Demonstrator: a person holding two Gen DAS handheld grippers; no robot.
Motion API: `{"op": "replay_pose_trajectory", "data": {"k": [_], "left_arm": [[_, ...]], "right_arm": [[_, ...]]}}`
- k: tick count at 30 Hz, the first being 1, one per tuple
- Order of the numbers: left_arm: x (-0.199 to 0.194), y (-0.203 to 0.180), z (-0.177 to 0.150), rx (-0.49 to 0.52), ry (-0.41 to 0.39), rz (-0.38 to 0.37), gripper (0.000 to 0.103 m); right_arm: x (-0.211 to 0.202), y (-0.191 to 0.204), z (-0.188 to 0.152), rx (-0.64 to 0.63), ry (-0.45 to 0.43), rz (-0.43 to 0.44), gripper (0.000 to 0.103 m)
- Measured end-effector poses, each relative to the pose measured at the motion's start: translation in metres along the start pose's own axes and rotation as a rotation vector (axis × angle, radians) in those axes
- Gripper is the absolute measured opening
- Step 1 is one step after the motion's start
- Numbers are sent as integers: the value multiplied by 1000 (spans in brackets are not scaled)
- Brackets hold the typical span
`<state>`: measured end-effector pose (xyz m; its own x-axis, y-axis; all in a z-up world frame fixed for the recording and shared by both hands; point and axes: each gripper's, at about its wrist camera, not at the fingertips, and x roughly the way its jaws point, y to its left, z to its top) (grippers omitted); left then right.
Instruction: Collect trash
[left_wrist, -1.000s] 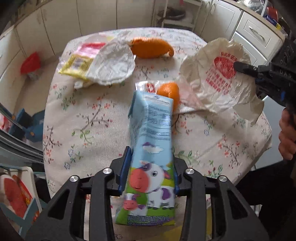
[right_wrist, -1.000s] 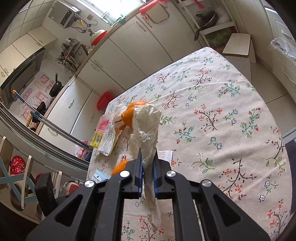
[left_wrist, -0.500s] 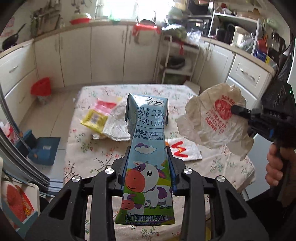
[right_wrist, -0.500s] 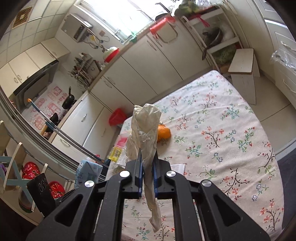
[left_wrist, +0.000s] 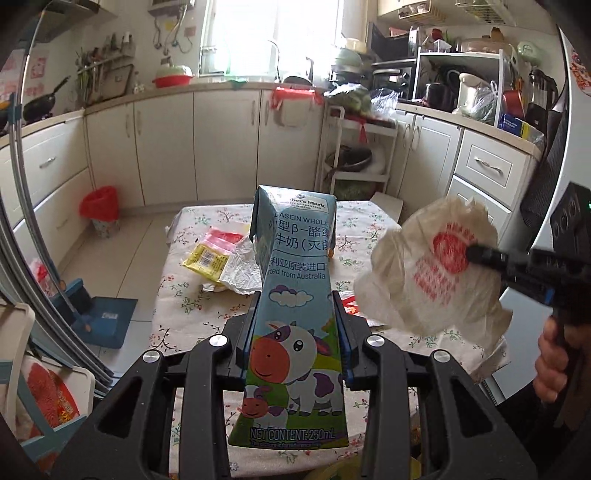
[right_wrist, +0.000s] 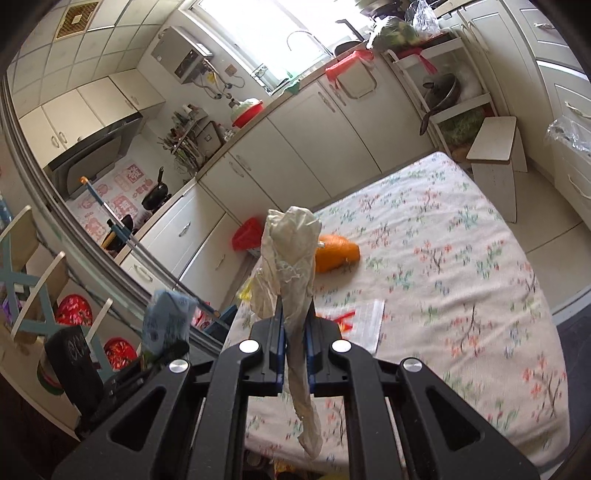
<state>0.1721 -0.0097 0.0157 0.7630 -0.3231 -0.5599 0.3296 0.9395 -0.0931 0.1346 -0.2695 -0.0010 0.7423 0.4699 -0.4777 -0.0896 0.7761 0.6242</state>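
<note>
My left gripper (left_wrist: 294, 314) is shut on a blue milk carton (left_wrist: 295, 295) with a cartoon cow and holds it upright above the near edge of the floral table (left_wrist: 184, 295). My right gripper (right_wrist: 294, 317) is shut on a crumpled white paper wrapper (right_wrist: 290, 251) with red print and holds it in the air; the wrapper also shows in the left wrist view (left_wrist: 432, 273), to the right of the carton. The carton shows at the left of the right wrist view (right_wrist: 168, 321).
On the table lie a yellow and pink packet with white plastic (left_wrist: 221, 258), an orange object (right_wrist: 334, 253) and a white napkin with red marks (right_wrist: 364, 323). A red-lined bin (left_wrist: 100, 210) stands by the cabinets. A blue dustpan (left_wrist: 103, 321) lies on the floor at left.
Both grippers have risen and drawn back from the table with the carton and the wrapper in them. The views have tilted up, so the table looks farther and the kitchen fills more of the frame.
</note>
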Motion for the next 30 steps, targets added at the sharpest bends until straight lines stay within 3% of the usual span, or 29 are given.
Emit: {"op": "replay_pose_trajectory", "data": {"k": [16, 30], "left_arm": [[-32, -23, -35, 27, -20, -8, 33], [-50, -31, -60, 16, -9, -26, 33]], "right_arm": [[-22, -2, -42, 17, 35, -21, 10], [-33, 1, -88, -3, 123, -41, 10]]}}
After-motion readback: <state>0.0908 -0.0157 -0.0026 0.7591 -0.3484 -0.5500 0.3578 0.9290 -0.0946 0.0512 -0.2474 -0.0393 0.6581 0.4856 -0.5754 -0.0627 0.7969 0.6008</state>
